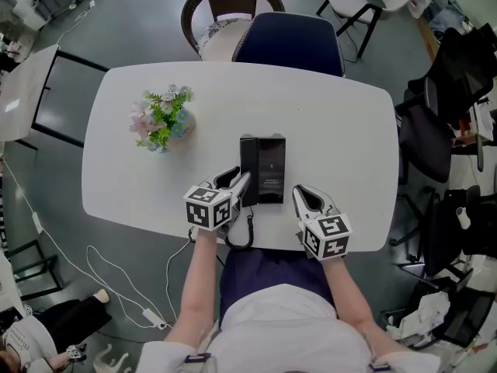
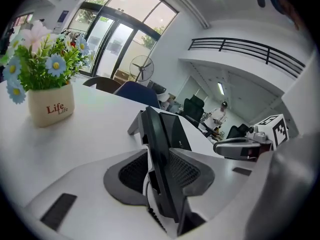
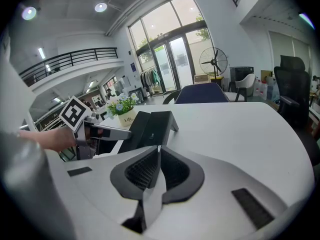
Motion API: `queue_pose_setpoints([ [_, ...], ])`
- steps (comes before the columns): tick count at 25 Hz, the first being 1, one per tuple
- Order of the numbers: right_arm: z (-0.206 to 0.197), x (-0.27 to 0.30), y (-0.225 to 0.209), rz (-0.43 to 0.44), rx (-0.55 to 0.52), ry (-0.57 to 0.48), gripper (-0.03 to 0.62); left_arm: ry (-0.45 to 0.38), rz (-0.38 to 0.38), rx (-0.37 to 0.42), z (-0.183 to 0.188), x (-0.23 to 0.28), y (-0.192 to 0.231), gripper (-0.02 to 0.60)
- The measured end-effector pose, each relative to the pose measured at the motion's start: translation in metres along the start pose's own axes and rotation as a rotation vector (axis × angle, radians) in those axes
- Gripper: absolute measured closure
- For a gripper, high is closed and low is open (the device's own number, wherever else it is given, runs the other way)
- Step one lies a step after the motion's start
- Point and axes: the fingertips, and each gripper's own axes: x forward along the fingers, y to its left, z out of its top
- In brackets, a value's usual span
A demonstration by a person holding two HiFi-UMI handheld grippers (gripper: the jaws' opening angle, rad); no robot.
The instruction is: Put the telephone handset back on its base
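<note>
White table (image 1: 326, 115), slim black handset (image 1: 248, 158) on base (image 1: 272, 169) inside spread left claw (image 1: 237, 182); right claw (image 1: 299, 193) closed.

- Handset (image 1: 248, 158): near end covered by the left hand-held gripper (image 1: 239, 179).
- Coiled cord (image 1: 242, 238): drops over the near edge of the tabletop (image 1: 334, 123); lower run is lost against the person's lap.
- Telephone base (image 1: 270, 169): keys and print too small to read.
- Navy chair (image 1: 291, 43): seat hidden behind the tabletop's far edge.
- Flower pot (image 2: 50, 106): blooms cut off at the left edge of the left gripper view; lettering too small to read in the right gripper view.
</note>
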Motion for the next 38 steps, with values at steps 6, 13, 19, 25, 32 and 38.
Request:
queue_pose_setpoints([
  [6,0.000,0.000,0.003,0.006,-0.006,-0.003,0.553,0.042,-0.014,-0.007,-0.009,-0.004,-0.002,0.461],
  [13,-0.004,-0.003,0.001,-0.002,-0.008,0.003,0.553,0.019,-0.070,-0.055,-0.008,-0.005,-0.002,0.492],
  [19,-0.005,-0.004,0.000,-0.003,-0.012,0.005,0.553,-0.059,-0.131,-0.147,-0.007,-0.011,0.000,0.502],
  [25,-0.008,-0.003,0.000,-0.001,-0.015,0.013,0.553,-0.110,-0.183,-0.232,-0.007,-0.012,0.001,0.506],
  [32,-0.010,-0.001,0.001,-0.003,-0.016,0.021,0.553,-0.189,-0.288,-0.337,-0.008,-0.012,0.000,0.506],
  [38,-0.010,-0.001,0.000,-0.005,-0.013,0.028,0.553,-0.211,-0.309,-0.350,-0.007,-0.007,0.004,0.506],
])
